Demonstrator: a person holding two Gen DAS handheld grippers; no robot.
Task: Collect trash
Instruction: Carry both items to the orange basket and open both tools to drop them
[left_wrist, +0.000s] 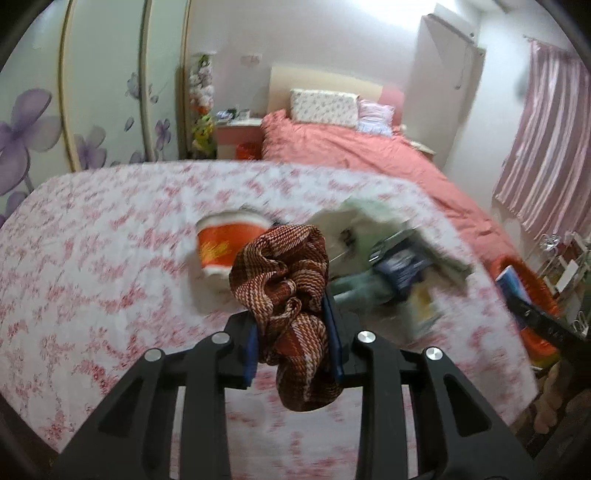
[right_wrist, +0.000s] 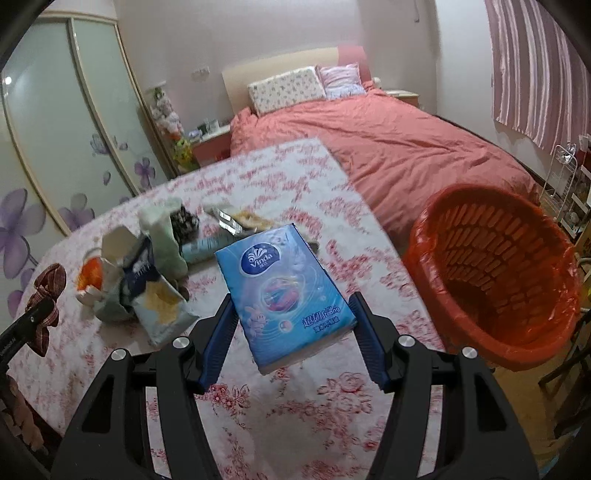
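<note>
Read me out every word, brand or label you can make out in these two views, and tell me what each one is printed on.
"Vinda": white oval logo on the blue tissue pack held in the right tool.
"Strong": small print low on that pack; the Chinese characters beside it are too blurred to read.
Orange paper cup: yellow marking, blurred.
Snack bag and left tool lettering: unreadable.

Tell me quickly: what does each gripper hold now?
Left gripper: fingers closed on the brown checked cloth.
Right gripper: fingers closed on the blue tissue pack.
</note>
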